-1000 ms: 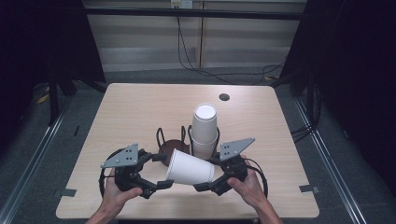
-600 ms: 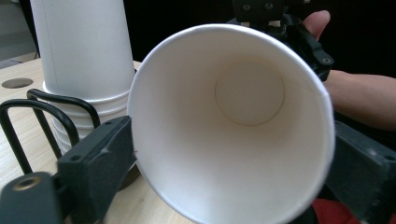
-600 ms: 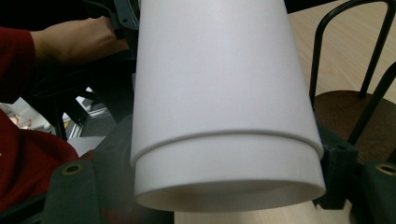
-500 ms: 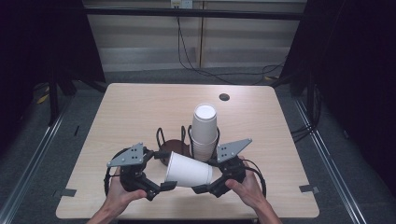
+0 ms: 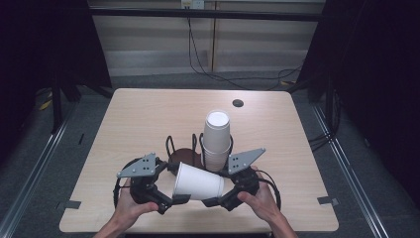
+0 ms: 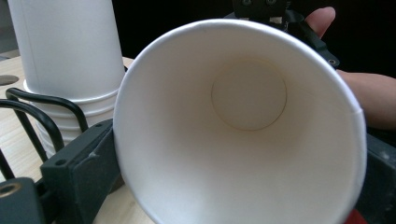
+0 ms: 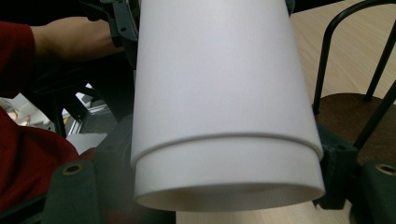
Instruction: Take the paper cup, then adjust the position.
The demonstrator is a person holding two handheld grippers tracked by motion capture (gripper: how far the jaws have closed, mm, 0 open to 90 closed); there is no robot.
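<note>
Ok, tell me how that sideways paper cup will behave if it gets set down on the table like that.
The paper cup would likely roll in a curve, since it tapers. It looks empty inside, so probably very light. Its thin wall may dent if squeezed.

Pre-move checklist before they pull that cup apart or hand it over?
1. Left hand-held gripper shut on the paper cup at its mouth end: ok.
2. Right hand-held gripper shut on the cup's base end: ok, jaws flank it in the right gripper view.
3. One cup or two nested: cannot tell; a step line rings the wall.
4. Cup inside empty: ok.
5. Cup stack seated upright in the wire holder: ok.
6. Holder's free slot with brown base open: ok.
</note>
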